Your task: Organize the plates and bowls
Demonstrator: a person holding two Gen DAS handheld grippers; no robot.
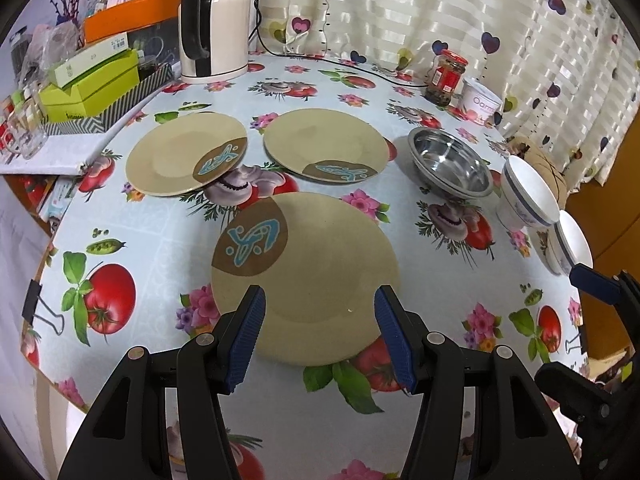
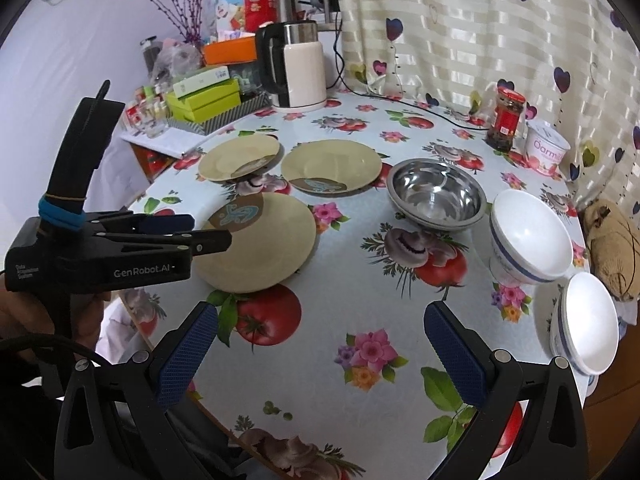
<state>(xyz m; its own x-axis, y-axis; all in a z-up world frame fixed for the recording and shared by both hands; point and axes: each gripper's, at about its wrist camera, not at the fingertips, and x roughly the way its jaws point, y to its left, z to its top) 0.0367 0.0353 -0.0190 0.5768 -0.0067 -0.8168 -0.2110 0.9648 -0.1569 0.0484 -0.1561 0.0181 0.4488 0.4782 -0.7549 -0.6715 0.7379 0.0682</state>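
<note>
Three tan plates with a brown patch lie on the flowered tablecloth: a near plate (image 1: 316, 276) (image 2: 264, 244), a far left plate (image 1: 180, 156) (image 2: 236, 158) and a far middle plate (image 1: 320, 142) (image 2: 330, 164). To their right sit a steel bowl (image 1: 450, 168) (image 2: 436, 194) and two white bowls with blue bands (image 1: 530, 196) (image 2: 528, 236), (image 1: 572, 244) (image 2: 588, 320). My left gripper (image 1: 320, 332) is open, its fingers straddling the near plate's front rim. My right gripper (image 2: 322, 354) is open over bare cloth, nothing between its fingers.
A kettle (image 1: 216, 24) (image 2: 300, 68), stacked green boxes (image 1: 92, 80) and glasses crowd the back left. A red-lidded jar (image 1: 446, 76) (image 2: 506, 120) and a white tub (image 2: 546, 152) stand at the back right by the curtain. Binder clips (image 1: 38, 308) hold the cloth at the table's left edge.
</note>
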